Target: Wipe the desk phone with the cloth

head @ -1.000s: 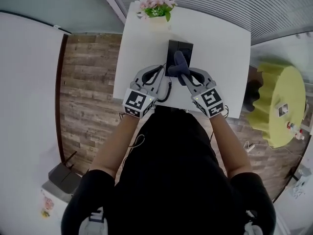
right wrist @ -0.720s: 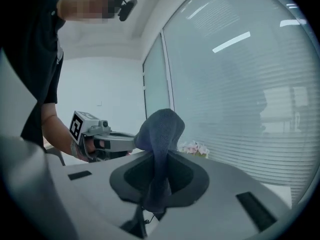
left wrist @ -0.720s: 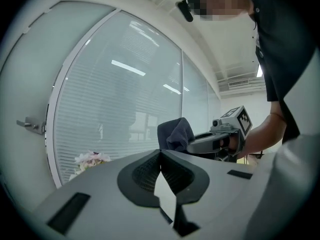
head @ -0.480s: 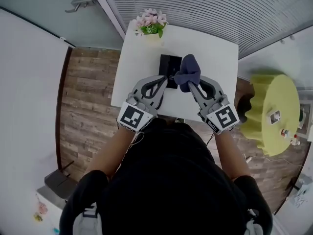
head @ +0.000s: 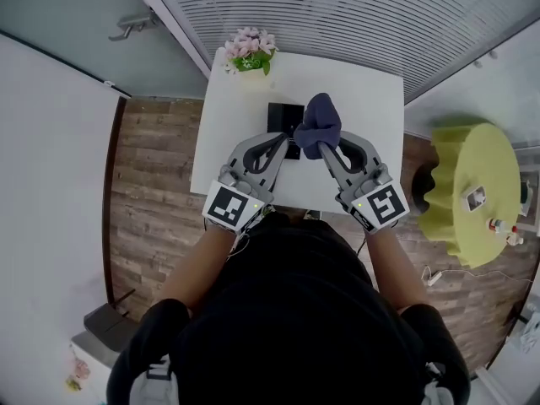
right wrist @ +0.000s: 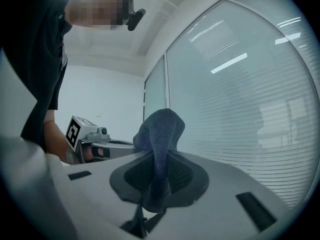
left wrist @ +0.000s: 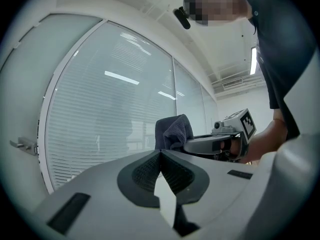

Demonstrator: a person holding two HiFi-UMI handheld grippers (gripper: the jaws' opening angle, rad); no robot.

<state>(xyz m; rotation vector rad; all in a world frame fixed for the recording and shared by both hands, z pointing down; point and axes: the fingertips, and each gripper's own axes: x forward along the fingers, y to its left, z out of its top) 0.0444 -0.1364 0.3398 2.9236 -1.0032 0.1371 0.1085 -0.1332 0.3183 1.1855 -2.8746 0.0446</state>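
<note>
The black desk phone [head: 283, 118] lies in the middle of the white table [head: 363, 133], its right side hidden behind the cloth. The dark blue cloth [head: 319, 121] is bunched and held up above the phone, with my right gripper [head: 326, 140] shut on its lower part. In the right gripper view the cloth [right wrist: 159, 129] sticks up from between the pads. My left gripper [head: 284, 140] is shut and holds nothing, just left of the cloth over the phone's near edge. Its pads [left wrist: 150, 171] meet at the tips, and the cloth [left wrist: 173, 130] shows beyond them.
A pot of pink flowers [head: 248, 50] stands at the table's far left corner. A slatted window blind [head: 337, 15] runs behind the table. A yellow-green round table [head: 471, 194] with small items is at the right. Wooden floor [head: 152, 175] lies left of the table.
The right gripper has lifted the cloth off the phone and moved it slightly right. Both grippers now tilt upward. The head view has shifted, so the table appears farther away.
</note>
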